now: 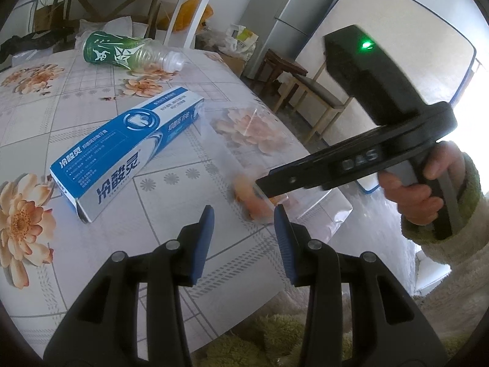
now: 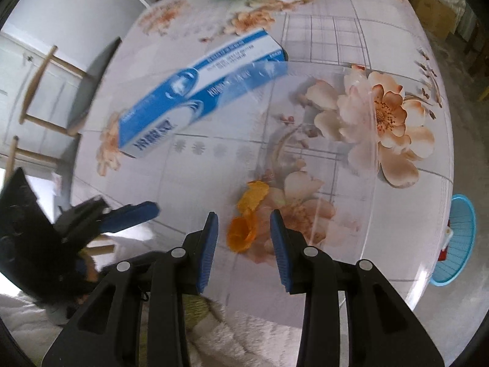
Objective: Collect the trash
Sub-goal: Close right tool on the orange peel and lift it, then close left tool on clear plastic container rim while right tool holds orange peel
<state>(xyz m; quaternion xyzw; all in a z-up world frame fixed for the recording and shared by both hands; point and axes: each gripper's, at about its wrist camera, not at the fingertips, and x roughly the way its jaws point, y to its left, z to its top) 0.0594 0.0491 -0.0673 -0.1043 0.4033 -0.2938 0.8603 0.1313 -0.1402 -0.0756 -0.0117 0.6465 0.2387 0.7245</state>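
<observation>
The orange peel [image 2: 244, 220] lies on the table [image 2: 351, 30], on top of a printed pink flower near the table's close edge. In the left wrist view the peel is blurry. A clear plastic bag [image 2: 336, 116] lies flat on the table around the peel, but I cannot tell if the peel is inside it or under it.

My right gripper [image 2: 244, 238] hangs low just in front of the peel and points down at it. Its blue fingers [image 2: 209, 244] are spread apart, one on each side of the peel, and they hold nothing. I cannot tell if they touch it. In the left wrist view I see the person's right hand [image 1: 428, 183] wrapped tight around the black handle, with a fuzzy sleeve at the wrist.

My left gripper [image 1: 241, 238] sits left of the peel, over the table's close edge, tilted down. Its fingers [image 1: 203, 241] are spread apart too, with nothing between them.

Past the peel, further onto the table, lies a blue toothpaste box [image 1: 128, 150] on its side. One corner of the bag lies over its end. Further still lies a green bottle [image 1: 128, 50], tipped over. A light blue basket [image 2: 457, 238] is on the floor, right of the table.
</observation>
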